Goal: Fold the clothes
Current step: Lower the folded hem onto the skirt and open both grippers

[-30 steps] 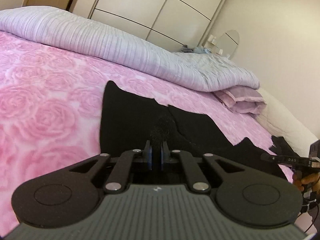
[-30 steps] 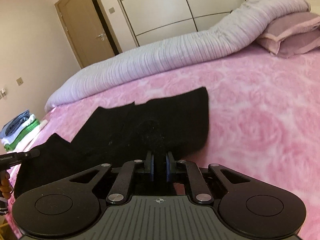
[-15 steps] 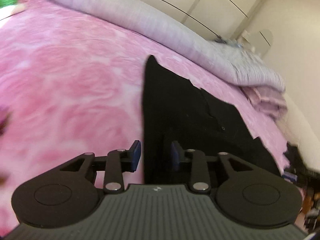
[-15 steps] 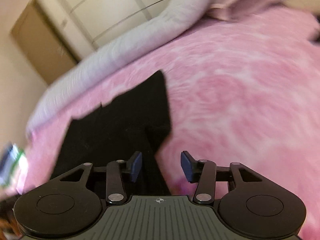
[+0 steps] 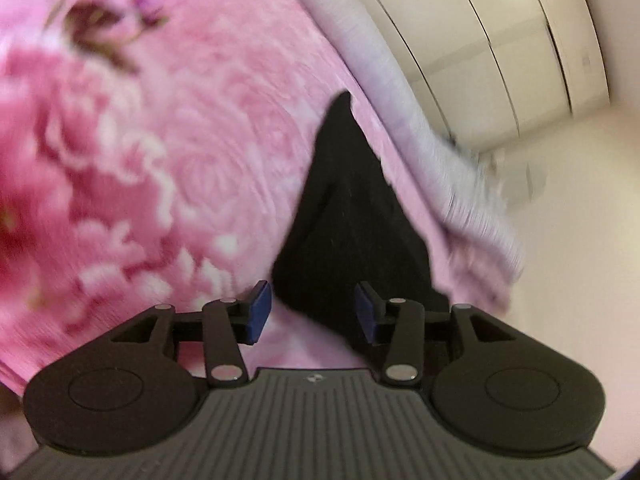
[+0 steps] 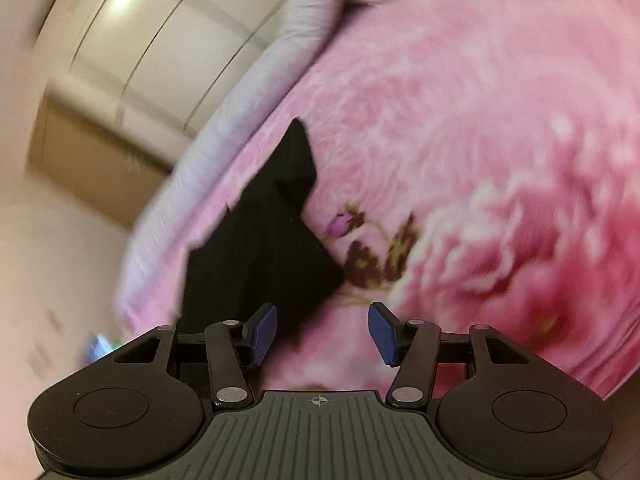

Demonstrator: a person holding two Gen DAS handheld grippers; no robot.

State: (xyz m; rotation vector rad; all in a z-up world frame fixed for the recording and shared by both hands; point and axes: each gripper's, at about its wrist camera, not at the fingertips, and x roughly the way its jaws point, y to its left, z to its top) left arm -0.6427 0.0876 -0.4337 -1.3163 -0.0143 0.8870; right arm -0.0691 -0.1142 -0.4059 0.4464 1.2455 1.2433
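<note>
The black garment [image 5: 352, 216] I'm folding lies flat on the pink rose-print bedspread [image 5: 168, 168], dark and matte, its layers stacked into a long shape with stepped, angular edges. From my left it narrows to 1 pointed corner near the far side of the bed. From my right, 1 squared flap juts beyond the main body.

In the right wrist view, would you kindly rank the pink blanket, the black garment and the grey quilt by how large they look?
1. pink blanket
2. black garment
3. grey quilt, though it lies farther away, so its real size is unsure.
</note>
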